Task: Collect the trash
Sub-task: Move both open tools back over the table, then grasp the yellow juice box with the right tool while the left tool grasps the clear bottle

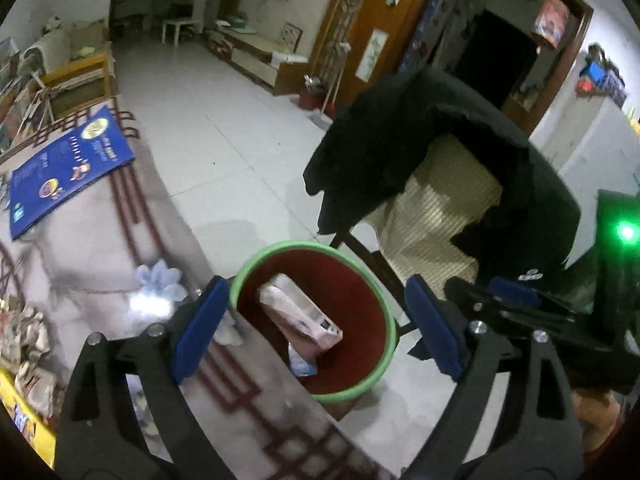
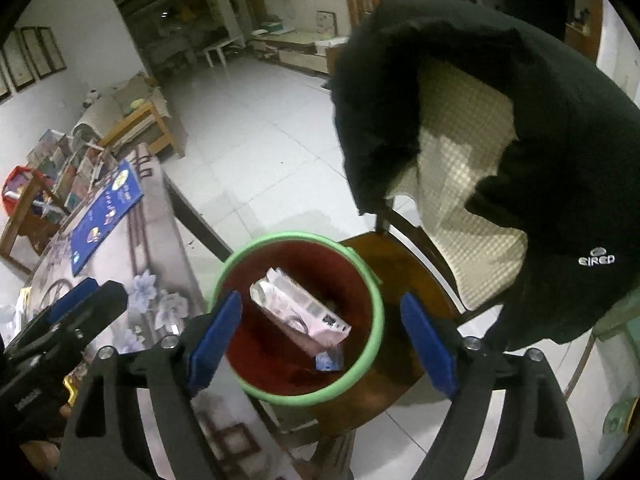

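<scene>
Blue-padded jaws over round green-rimmed bin (image 1: pixel 390 322)

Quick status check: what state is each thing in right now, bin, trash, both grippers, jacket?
Left gripper: open, nothing between its fingers, above the bin.
Right gripper: open, nothing held, above the bin.
Bin: upright, no lid, holding trash.
Pink carton: lying tilted inside the bin.
Blue wrapper: inside the bin, beside the carton.
Black jacket: draped over the chair back.
Blue booklet: flat on the table.

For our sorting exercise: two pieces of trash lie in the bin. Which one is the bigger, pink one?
The pink carton, lying slanted across the middle of the green-rimmed bin. The other piece, a small blue wrapper, sits below the carton's lower end.
</scene>
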The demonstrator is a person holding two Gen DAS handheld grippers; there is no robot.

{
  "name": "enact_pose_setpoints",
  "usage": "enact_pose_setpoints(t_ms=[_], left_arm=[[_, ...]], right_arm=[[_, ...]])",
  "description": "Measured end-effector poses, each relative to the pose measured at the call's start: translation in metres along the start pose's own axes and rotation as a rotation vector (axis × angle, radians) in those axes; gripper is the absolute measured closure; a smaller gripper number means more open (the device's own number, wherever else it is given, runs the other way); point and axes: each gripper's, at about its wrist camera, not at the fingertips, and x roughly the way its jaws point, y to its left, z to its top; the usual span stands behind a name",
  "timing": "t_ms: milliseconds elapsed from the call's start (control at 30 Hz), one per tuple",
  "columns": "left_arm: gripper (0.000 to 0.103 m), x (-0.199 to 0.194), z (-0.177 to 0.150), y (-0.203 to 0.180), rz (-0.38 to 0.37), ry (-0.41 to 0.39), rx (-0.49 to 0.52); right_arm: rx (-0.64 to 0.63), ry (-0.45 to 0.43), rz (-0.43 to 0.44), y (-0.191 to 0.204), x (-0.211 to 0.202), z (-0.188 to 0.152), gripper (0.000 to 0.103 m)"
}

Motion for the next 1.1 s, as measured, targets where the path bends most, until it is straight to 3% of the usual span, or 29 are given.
enact_pose_setpoints(t_ms=[200, 433, 600, 767, 833, 867, 900, 1000, 1100], left_arm=[[0.01, -0.059, -0.018, 0.04, 0.089, -0.054, -0.091], [0.01, -0.15, -0.044, 0.122, 0.215, -0.16, -0.211], [0.01, -0.202, -0.072, 0.189, 0.345, -0.196, -0.264], [0.01, -0.217, -0.09, 0.265, 0.439, -0.103, -0.356], [0.011, -0.206, -0.093, 0.293, 0.43, -0.03, -0.382], [0.017, -0.201, -0.097, 0.304, 0.427, -0.005, -0.388], [0.021, -0.195, -0.099, 0.312, 0.431, 0.015, -0.389], [0.021, -0.173, -0.103, 0.336, 0.469, 0.075, -0.384], [0.021, -0.151, -0.108, 0.357, 0.44, 0.134, -0.395]], right_arm=[[-0.124, -0.031, 0.069, 0.055, -0.013, -0.003, 0.018], [-0.294, -0.074, 0.176, 0.142, -0.031, -0.026, 0.015], [-0.404, -0.057, 0.321, 0.214, -0.045, -0.058, 0.015], [-0.445, 0.042, 0.432, 0.281, -0.049, -0.093, 0.015], [-0.447, 0.095, 0.46, 0.296, -0.048, -0.104, 0.016], [-0.454, 0.114, 0.47, 0.305, -0.048, -0.111, 0.019], [-0.46, 0.119, 0.47, 0.31, -0.051, -0.117, 0.021], [-0.471, 0.13, 0.449, 0.321, -0.054, -0.13, 0.021], [-0.456, 0.143, 0.412, 0.327, -0.051, -0.136, 0.021]])
